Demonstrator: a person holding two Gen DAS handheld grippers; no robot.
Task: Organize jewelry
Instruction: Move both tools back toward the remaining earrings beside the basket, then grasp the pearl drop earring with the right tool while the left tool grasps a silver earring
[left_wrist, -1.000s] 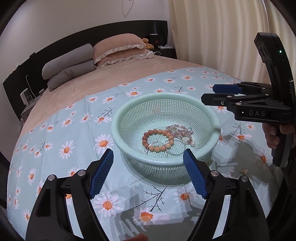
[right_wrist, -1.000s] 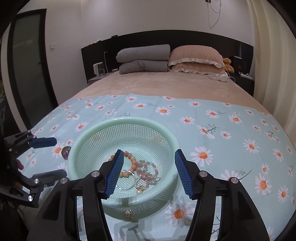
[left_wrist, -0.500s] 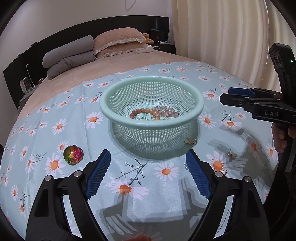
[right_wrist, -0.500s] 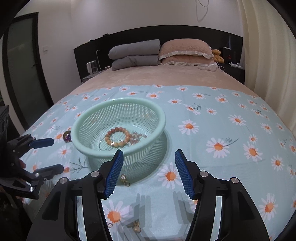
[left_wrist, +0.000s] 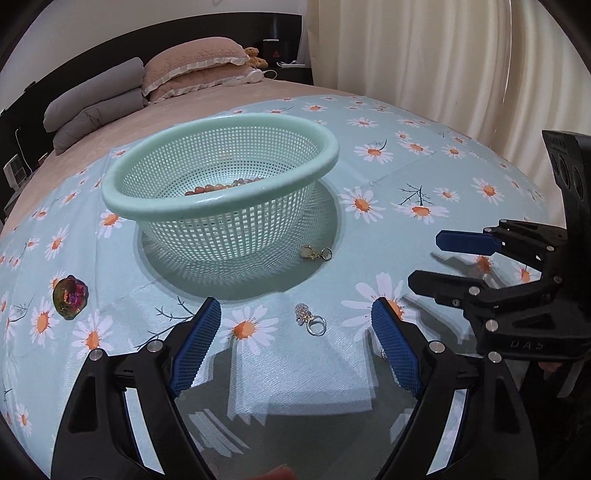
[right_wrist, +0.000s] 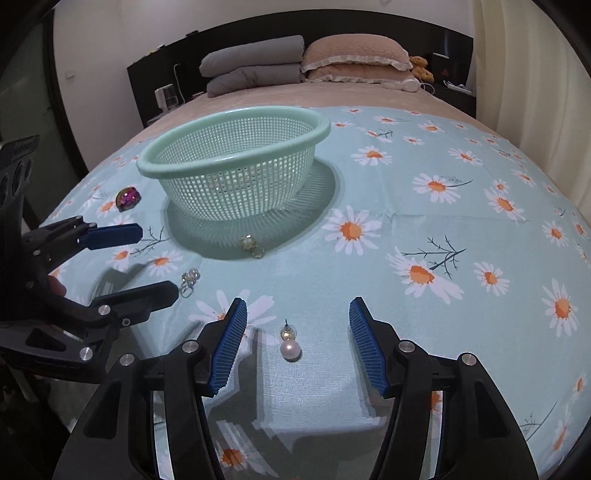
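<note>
A mint green mesh basket stands on the daisy-print cloth and holds bead bracelets. My left gripper is open and empty, low over the cloth, with a silver crystal ring between its fingers. My right gripper is open and empty, with a pearl drop earring between its fingers. A gold charm earring lies by the basket's near side. An iridescent gem lies to the left.
The daisy cloth covers the foot of a bed with grey and pink pillows at the headboard. Cream curtains hang on the right. Each gripper shows in the other's view: the right gripper, the left gripper.
Both grippers pulled back from over the basket and dropped low to the cloth. The ring and the pearl earring have come into view between the fingers.
</note>
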